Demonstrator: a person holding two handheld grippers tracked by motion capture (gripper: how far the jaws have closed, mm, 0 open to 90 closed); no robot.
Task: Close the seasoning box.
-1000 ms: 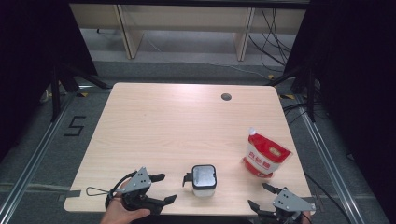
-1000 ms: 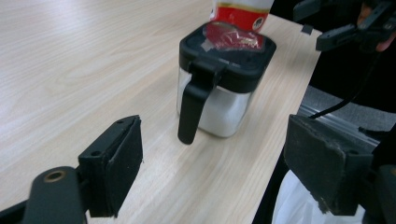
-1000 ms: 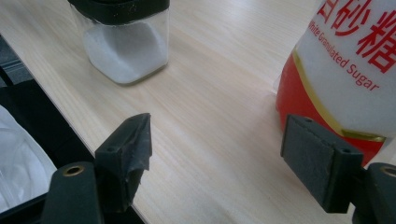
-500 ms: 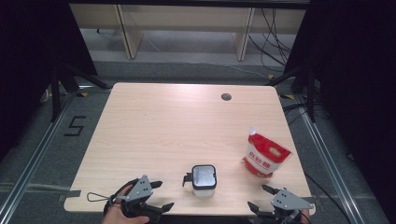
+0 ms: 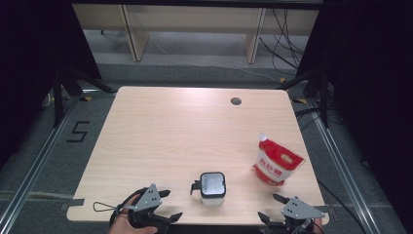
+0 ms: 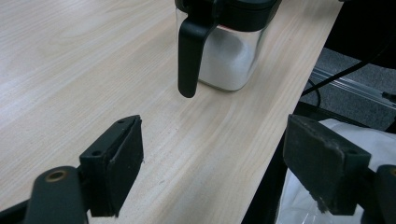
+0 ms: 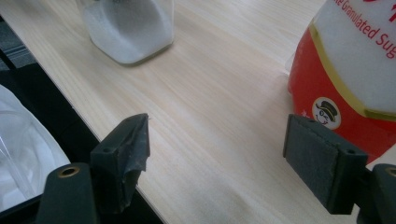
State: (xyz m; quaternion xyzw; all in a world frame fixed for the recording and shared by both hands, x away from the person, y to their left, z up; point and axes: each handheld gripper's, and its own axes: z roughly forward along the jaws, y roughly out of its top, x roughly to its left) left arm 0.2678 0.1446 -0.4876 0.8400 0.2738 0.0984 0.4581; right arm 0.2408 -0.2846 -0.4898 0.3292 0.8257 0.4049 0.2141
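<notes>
A clear jar (image 5: pixel 212 187) with a black lid and a black handle stands near the table's front edge, part full of white granules. To its right a red and white sugar bag (image 5: pixel 275 163) stands upright. My left gripper (image 5: pixel 173 204) is open at the front edge, left of the jar and apart from it. In the left gripper view the jar (image 6: pixel 224 51) is ahead with its handle (image 6: pixel 189 56) toward my left gripper (image 6: pixel 212 172). My right gripper (image 5: pixel 268 205) is open at the front edge, below the bag. In the right gripper view my right gripper (image 7: pixel 217 163) has the bag (image 7: pixel 359 70) at the right and the jar (image 7: pixel 130 28) at the upper left.
The wooden table (image 5: pixel 185 131) has a round cable hole (image 5: pixel 236 101) at the back right. Dark frame legs and cables flank it, and a "5" mark (image 5: pixel 78 130) is on the floor at the left. White plastic (image 6: pixel 345 154) lies below the front edge.
My left gripper has drawn back a little toward the table's front edge. The right gripper, the jar and the bag have stayed put.
</notes>
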